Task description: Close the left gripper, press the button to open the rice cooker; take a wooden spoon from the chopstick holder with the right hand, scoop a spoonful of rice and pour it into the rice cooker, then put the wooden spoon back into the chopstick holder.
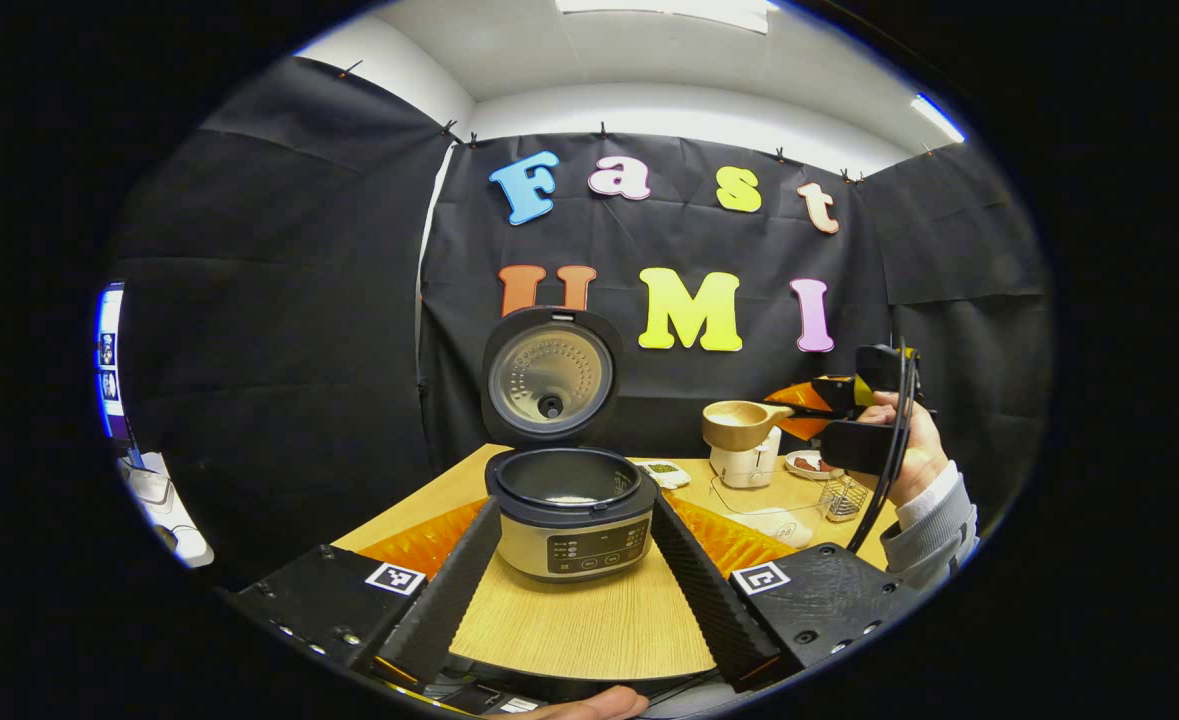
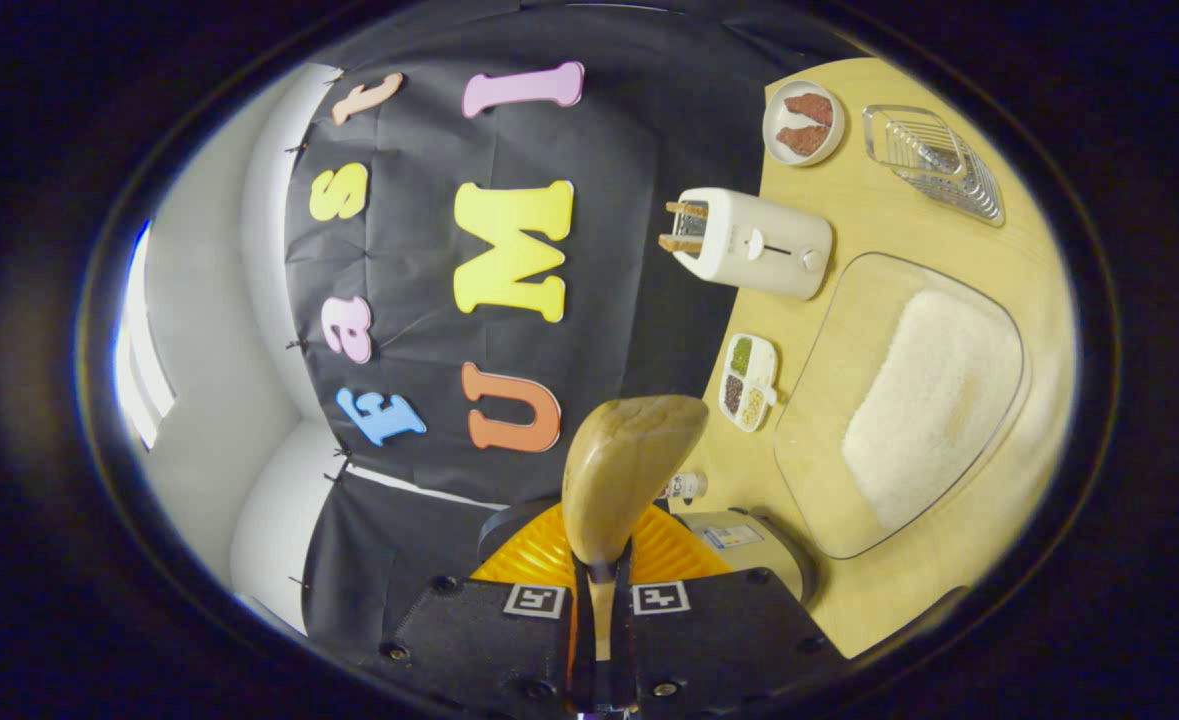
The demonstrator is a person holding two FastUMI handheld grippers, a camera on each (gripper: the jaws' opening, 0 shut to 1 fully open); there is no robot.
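The spoon's point(image 2: 629, 470) handle is hidden between the right gripper's point(image 2: 601, 610) 2 fingers. In the left gripper view, the spoon point(image 1: 739, 422) covers the toaster's point(image 1: 746, 462) top, and the hand point(image 1: 911, 452) hides part of the wire basket point(image 1: 842, 496). The cooker point(image 1: 571, 510) sits partly behind the left gripper's point(image 1: 574, 580) 2 fingers; its panel markings are too small to tell. In the right gripper view the cooker point(image 2: 749, 545) is mostly hidden behind the gripper body. The glass dish point(image 2: 829, 400) holding rice point(image 2: 934, 400) is nearly invisible at its rim.
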